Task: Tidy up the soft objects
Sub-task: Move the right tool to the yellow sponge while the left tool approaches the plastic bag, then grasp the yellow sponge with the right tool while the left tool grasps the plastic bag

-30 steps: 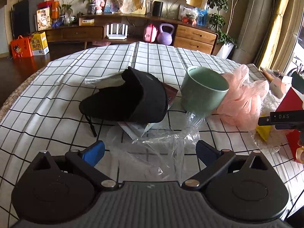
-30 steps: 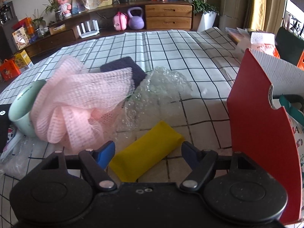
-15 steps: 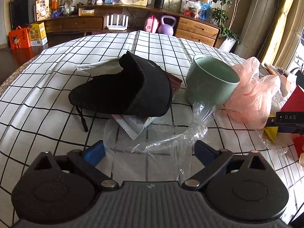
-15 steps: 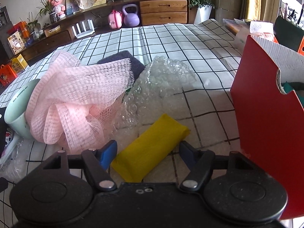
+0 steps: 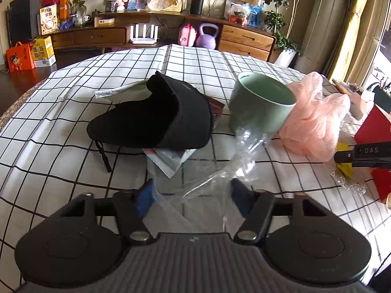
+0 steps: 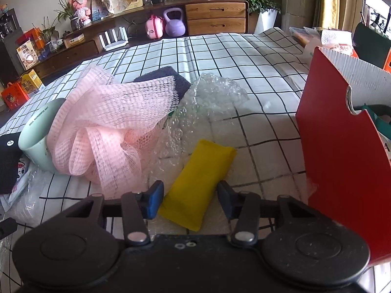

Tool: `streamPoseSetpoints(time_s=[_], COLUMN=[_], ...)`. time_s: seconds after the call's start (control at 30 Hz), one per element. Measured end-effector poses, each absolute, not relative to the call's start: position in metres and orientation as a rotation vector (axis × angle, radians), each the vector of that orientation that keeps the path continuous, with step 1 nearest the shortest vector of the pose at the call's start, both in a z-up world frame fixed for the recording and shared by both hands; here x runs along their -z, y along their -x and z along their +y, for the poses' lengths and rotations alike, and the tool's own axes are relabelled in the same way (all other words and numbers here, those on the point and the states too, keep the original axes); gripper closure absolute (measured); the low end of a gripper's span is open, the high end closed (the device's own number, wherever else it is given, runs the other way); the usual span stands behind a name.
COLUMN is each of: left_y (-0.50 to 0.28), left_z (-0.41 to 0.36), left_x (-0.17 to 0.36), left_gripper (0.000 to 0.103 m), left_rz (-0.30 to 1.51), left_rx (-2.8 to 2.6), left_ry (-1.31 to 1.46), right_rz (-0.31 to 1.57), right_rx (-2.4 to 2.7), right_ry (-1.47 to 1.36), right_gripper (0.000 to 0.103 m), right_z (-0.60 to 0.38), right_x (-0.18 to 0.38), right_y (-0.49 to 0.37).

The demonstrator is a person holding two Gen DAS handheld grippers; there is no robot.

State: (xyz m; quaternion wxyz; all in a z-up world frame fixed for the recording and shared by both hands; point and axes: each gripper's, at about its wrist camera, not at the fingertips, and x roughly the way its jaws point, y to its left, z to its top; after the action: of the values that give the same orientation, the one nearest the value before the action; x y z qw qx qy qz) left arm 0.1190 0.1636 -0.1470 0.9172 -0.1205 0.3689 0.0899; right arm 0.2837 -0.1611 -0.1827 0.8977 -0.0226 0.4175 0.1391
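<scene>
Left gripper (image 5: 191,196) half closed, jaws just drawn inward, with crumpled clear plastic bag (image 5: 220,178) between the blue pads; no firm pinch to be made out. Bag lying on the checked white worktop (image 5: 61,127), trailing up toward a pale green ceramic cup (image 5: 259,105). Left of the cup, a black soft cap (image 5: 156,119) resting on flat printed packets (image 5: 168,158). Right of the cup and touching it, a pink mesh bath pouf (image 5: 315,119).

Right gripper (image 6: 189,199) likewise partly closed, jaws just narrowed around the near end of a yellow soft cloth pouch (image 6: 202,178); left pad at the pouch's edge, right pad just apart from it. Pouch lying on a sheet of clear bubble wrap (image 6: 207,97), just beside the pink pouf. Behind the pouf, a dark blue folded cloth (image 6: 171,75). On the right, an open red cardboard box (image 6: 342,171) with a white corrugated inside, standing near the pouch.
</scene>
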Motion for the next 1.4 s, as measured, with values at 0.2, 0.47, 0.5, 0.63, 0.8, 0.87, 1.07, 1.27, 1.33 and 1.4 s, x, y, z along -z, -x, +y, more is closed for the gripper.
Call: streamPoseSetpoints(time_s=[0.2, 0.47, 0.5, 0.63, 0.8, 0.87, 1.07, 1.27, 1.33, 1.4], left_y=[-0.113, -0.102, -0.100, -0.094, -0.086, -0.081, -0.069, -0.060, -0.058, -0.059], left_z=[0.161, 0.161, 0.161, 0.160, 0.160, 0.158, 0.154, 0.148, 0.143, 0.139], left_x=[0.144, 0.138, 0.137, 0.132, 0.125, 0.121, 0.109, 0.097, 0.092, 0.091], left_gripper=[0.066, 0.082, 0.085, 0.088, 0.088, 0.089, 0.089, 0.089, 0.089, 0.089], left_rz=[0.766, 0.757, 0.755, 0.745, 0.734, 0.724, 0.698, 0.665, 0.650, 0.645], left_rx=[-0.186, -0.193, -0.193, -0.191, -0.185, -0.179, -0.162, -0.126, -0.114, -0.097], left_ry=[0.248, 0.264, 0.268, 0.282, 0.310, 0.315, 0.323, 0.325, 0.306, 0.295], right_rz=[0.859, 0.836, 0.829, 0.791, 0.756, 0.744, 0.708, 0.746, 0.767, 0.792], right_rx=[-0.304, -0.330, -0.334, -0.349, -0.375, -0.387, -0.430, -0.449, -0.465, -0.483], right_ry=[0.035, 0.008, 0.002, -0.010, -0.041, -0.060, -0.110, -0.096, -0.088, -0.068], right_gripper=[0.063, 0.064, 0.064, 0.065, 0.066, 0.066, 0.103, 0.097, 0.086, 0.079], right_z=[-0.169, -0.180, -0.182, -0.191, -0.203, -0.208, -0.219, -0.226, -0.228, -0.226], right_x=[0.179, 0.171, 0.169, 0.158, 0.143, 0.137, 0.117, 0.122, 0.129, 0.136], right_y=[-0.277, -0.268, -0.266, -0.257, -0.245, -0.242, -0.233, -0.231, -0.228, -0.227])
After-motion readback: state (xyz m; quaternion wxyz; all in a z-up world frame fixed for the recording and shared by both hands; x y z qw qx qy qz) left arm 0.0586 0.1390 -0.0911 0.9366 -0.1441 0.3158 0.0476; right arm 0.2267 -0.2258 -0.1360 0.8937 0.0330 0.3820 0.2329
